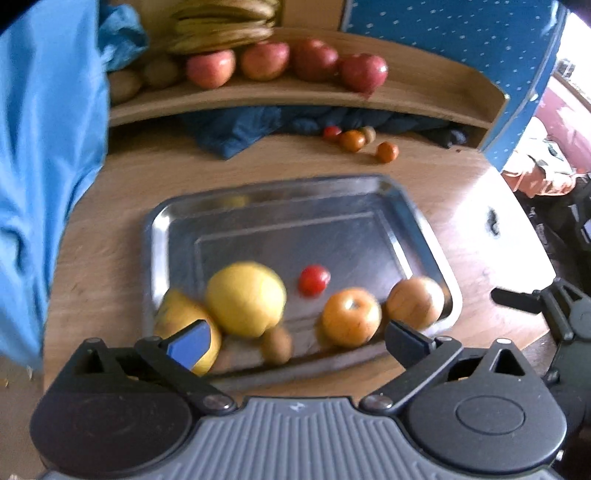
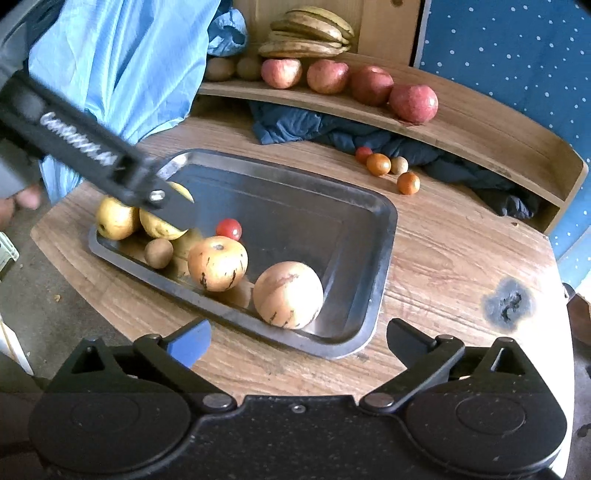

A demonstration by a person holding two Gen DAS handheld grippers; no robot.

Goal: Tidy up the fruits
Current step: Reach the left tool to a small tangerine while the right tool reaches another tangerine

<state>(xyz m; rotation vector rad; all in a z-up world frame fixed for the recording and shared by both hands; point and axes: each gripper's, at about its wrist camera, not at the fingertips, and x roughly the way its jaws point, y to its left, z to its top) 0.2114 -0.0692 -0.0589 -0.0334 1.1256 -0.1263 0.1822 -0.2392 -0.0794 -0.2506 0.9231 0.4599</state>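
The left tongs [image 1: 295, 338] are spread wide and grasp nothing; they hang over the near edge of a metal tray [image 1: 369, 192] on the wooden tabletop [image 1: 122, 184]. In the tray lie two yellow pears [image 2: 116, 219], a small kiwi [image 2: 158, 253], a cherry tomato [image 2: 229, 229] and two orange-yellow round fruits [image 2: 217, 263], all in its near-left part. The right tongs [image 2: 297, 341] are also released and empty, above the tabletop just beside the near corner of the tray. On the far shelf [image 2: 480, 129] sit four red apples [image 2: 413, 103] in a row, and bananas [image 2: 310, 35] behind them. Some small fruits [image 2: 378, 164] lie on the tabletop beyond the tray, near a dark blue cloth [image 2: 295, 125].
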